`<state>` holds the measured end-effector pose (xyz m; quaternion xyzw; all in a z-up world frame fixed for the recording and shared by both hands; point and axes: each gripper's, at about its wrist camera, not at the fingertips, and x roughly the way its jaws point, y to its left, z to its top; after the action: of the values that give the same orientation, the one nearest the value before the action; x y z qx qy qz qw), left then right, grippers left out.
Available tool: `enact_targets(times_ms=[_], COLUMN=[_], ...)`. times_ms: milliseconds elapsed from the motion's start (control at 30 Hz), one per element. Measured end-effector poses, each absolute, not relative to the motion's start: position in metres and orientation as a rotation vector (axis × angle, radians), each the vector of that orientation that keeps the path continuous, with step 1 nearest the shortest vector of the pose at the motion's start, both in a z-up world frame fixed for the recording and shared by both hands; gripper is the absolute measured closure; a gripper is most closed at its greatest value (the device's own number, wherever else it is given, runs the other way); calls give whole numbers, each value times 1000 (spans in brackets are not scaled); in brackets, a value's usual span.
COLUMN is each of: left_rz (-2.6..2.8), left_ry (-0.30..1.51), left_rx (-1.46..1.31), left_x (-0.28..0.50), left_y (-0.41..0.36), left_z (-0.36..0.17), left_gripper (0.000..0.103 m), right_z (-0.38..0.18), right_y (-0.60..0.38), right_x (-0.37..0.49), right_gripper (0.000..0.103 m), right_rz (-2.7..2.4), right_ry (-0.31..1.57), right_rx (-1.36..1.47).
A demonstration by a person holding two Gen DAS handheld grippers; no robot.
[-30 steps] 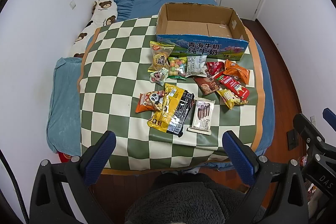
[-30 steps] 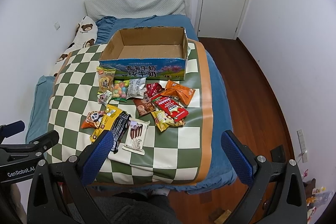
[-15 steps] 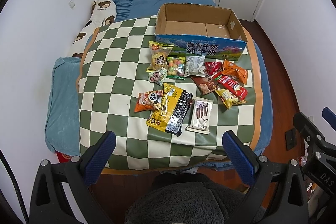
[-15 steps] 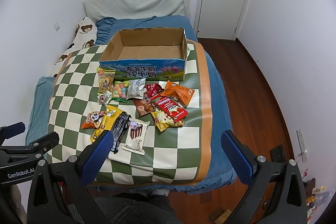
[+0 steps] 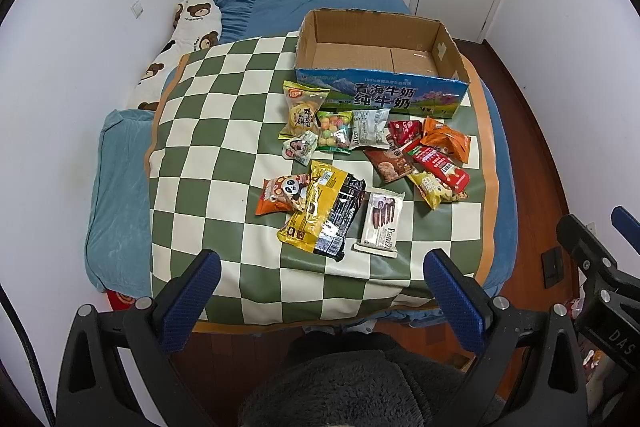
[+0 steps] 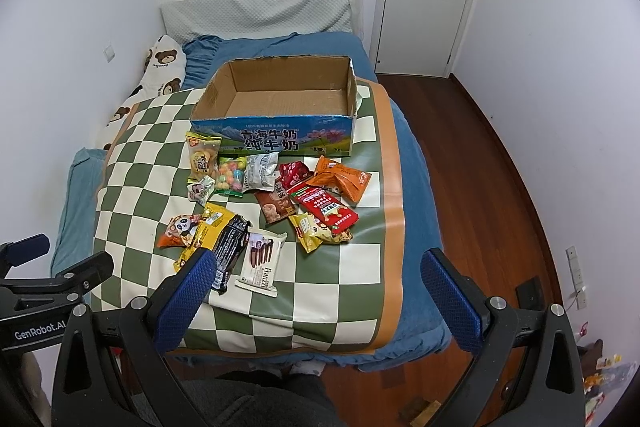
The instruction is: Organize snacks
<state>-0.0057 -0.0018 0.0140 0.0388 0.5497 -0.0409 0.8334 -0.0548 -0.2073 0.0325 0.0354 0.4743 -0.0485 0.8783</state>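
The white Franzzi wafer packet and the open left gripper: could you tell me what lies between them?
Only bare checkered mat separates the Franzzi packet from the left gripper, as the left wrist view shows.

A bed (image 5: 120, 195) with blue sheet carries a green and white checkered mat (image 5: 208, 131). On the mat stands an open cardboard milk box (image 5: 380, 83), its inside bare. In front of it lie snack packets (image 5: 332, 135), some overlapping, among them a Franzzi wafer pack (image 5: 380, 223).
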Motion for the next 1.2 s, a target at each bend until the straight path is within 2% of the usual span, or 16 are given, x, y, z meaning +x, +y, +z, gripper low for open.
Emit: enact_targets(times_ms=[400, 567, 733, 933, 1133, 1200], left_rz=[-89, -22, 46, -57, -110, -132], left_ry=[1168, 1143, 1211, 1334, 1381, 1410], left_rx=[81, 123, 270, 372, 376, 372], left_x=[-4, 19, 60, 99, 118, 119], left_y=[-3, 6, 20, 21, 13, 9], left_z=[13, -18, -91, -168, -202, -210], left_gripper=[0, 0, 0, 0, 0, 0], right_z=[38, 20, -67, -194, -278, -303], right_y=[-206, -202, -194, -181, -157, -145], right_x=[-55, -41, -8, 34, 63, 70], right_gripper=[0, 0, 1, 14, 15, 20], right_rz=[-101, -90, -72, -33, -8, 3], right_ry=[988, 1008, 1126, 1274, 1324, 1352], right_rx=[80, 126, 156, 308, 402, 384])
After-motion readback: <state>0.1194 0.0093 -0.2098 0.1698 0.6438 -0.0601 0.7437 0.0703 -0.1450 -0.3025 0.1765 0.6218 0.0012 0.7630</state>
